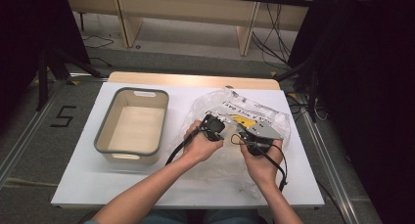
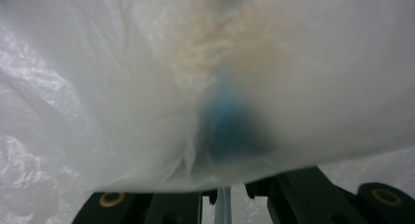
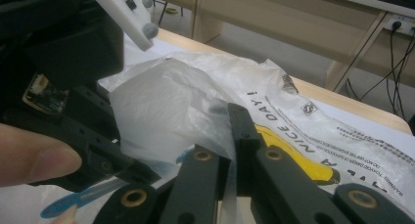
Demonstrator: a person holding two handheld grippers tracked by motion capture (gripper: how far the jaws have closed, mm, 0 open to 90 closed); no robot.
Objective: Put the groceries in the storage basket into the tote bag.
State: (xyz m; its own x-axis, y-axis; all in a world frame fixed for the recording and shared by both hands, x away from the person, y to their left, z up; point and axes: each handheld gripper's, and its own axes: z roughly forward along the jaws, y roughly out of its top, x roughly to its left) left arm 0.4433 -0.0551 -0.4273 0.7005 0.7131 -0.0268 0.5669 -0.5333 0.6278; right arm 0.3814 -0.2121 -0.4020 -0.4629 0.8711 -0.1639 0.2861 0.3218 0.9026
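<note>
A clear plastic bag (image 1: 243,110) with yellow and black print lies right of centre on the white table (image 1: 88,185). Both hands hold grippers at its near edge. My left gripper (image 1: 214,127) has its jaws nearly together with a thin strip of bag film (image 2: 223,203) pinched between them. Through the film, close to that camera, a blurred blue object (image 2: 230,126) and a pale beige patch show. My right gripper (image 1: 252,136) is shut on the bag's edge (image 3: 161,101), with film running between its jaws (image 3: 229,155). A blue-bristled brush with a clear handle (image 3: 61,208) lies below the left gripper's body (image 3: 58,87).
An empty beige bin with a grey rim (image 1: 105,131) stands on the left half of the table. Black cables trail from both grippers toward the near edge. Wooden furniture legs and floor cables lie beyond the far edge.
</note>
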